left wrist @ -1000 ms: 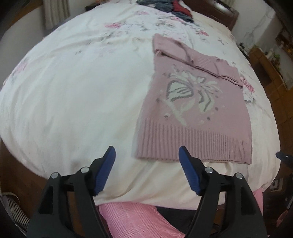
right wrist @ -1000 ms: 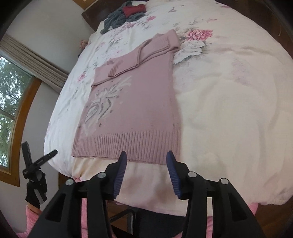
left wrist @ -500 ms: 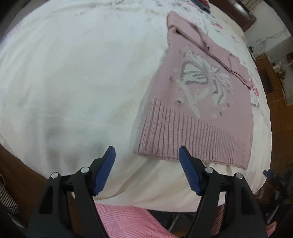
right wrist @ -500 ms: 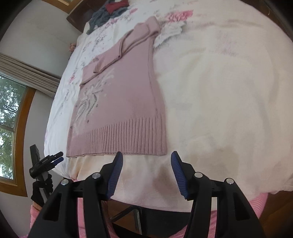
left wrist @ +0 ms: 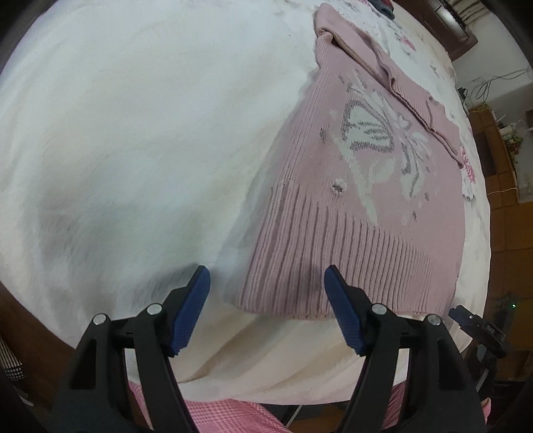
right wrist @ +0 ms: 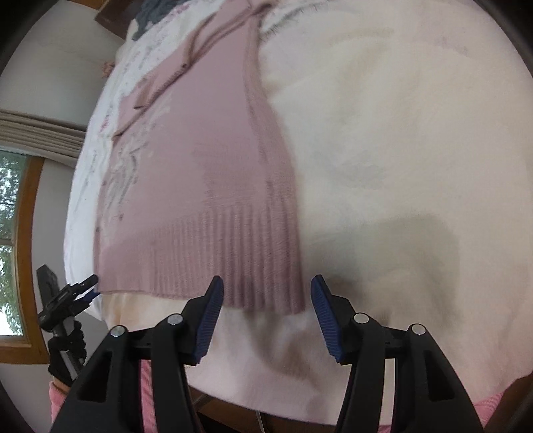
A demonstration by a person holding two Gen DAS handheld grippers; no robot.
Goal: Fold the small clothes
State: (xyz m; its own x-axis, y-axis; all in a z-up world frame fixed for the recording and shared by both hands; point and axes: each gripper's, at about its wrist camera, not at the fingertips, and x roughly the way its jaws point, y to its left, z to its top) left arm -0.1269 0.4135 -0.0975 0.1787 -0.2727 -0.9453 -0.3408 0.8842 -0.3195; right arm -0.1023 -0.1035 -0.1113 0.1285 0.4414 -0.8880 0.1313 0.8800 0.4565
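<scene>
A pink knitted sweater with a white and grey flower pattern lies flat on the bed, sleeves folded across its top and ribbed hem toward me. My left gripper is open, its blue pads straddling the hem's left corner just above the cloth. In the right wrist view the same sweater shows, and my right gripper is open around the hem's right corner. Neither gripper holds anything.
The bed is covered by a cream floral quilt. A pile of dark clothes lies at the far end. The other gripper appears at the left, beside a window. Pink checked clothing of the person is below the bed edge.
Both grippers have moved forward and down toward the sweater's hem; each now frames one bottom corner. The jaws stay open throughout.
</scene>
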